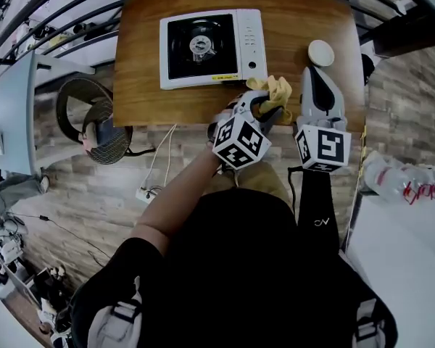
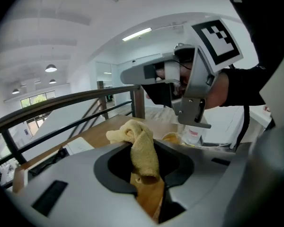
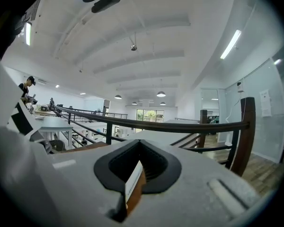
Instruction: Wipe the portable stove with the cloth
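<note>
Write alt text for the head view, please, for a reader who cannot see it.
Seen from above, the left gripper holds a yellow cloth at the near edge of the wooden table, beside a corner of the white portable stove. The right gripper, empty, is over the table's right side near a white round object.
</note>
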`<state>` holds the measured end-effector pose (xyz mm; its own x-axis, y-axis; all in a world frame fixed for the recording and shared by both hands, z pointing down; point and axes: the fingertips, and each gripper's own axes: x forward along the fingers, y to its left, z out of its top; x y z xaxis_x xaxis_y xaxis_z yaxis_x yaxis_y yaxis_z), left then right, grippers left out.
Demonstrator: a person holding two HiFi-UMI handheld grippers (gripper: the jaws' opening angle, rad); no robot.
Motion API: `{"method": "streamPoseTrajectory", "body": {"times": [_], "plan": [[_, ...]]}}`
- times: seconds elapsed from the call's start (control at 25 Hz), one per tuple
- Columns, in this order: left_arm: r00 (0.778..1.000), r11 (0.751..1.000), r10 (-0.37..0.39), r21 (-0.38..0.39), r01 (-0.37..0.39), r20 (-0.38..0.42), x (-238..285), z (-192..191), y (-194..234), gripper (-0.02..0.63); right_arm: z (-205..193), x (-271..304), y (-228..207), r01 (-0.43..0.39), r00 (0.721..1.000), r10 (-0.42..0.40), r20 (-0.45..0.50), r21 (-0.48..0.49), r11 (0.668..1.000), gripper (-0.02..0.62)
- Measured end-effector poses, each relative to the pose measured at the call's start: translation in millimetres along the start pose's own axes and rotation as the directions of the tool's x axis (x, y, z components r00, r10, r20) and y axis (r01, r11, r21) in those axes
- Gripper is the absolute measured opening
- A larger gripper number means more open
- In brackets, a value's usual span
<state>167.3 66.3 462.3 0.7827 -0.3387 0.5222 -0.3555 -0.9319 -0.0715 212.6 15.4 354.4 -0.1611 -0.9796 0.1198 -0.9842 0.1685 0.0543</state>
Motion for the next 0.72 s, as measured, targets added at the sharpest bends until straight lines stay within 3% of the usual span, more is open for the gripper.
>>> {"method": "streamPoseTrajectory", "body": {"times": [0.08,0.2,0.32,0.48,0.72], "plan": [[0.998,0.999,-0.055,0.001,0.055,0.021,2.6,-3.2,-19.8,0.098,-1.1,-10.0,3.3,0.017,1.000,-0.017,-0.003,-0.003,1.000,0.002],[0.998,0.998,-0.058,-0.024,0.058,-0.008,15.2,-22.5,-22.8,0.097,-7.6,-18.7,6.1,0.027,0.999,-0.027,-0.021,-0.006,1.000,0.002],[0.995,0.999,-0.017,-0.051,0.012,-0.099,35.5,-55.4,-9.6,0.098,-13.6,-21.5,4.4,0.023,0.999,-0.023,-0.037,-0.008,1.000,0.002],[0.975,0.994,0.063,-0.079,-0.081,-0.215,51.7,-94.0,18.2,0.098,-14.5,-10.8,-3.2,-0.007,0.999,0.007,-0.039,-0.001,1.000,0.002],[0.953,0.976,0.155,-0.111,-0.189,-0.260,37.5,-108.4,46.4,0.098,-18.3,19.8,3.9,-0.097,0.995,0.098,-0.023,0.034,0.995,0.002]]}}
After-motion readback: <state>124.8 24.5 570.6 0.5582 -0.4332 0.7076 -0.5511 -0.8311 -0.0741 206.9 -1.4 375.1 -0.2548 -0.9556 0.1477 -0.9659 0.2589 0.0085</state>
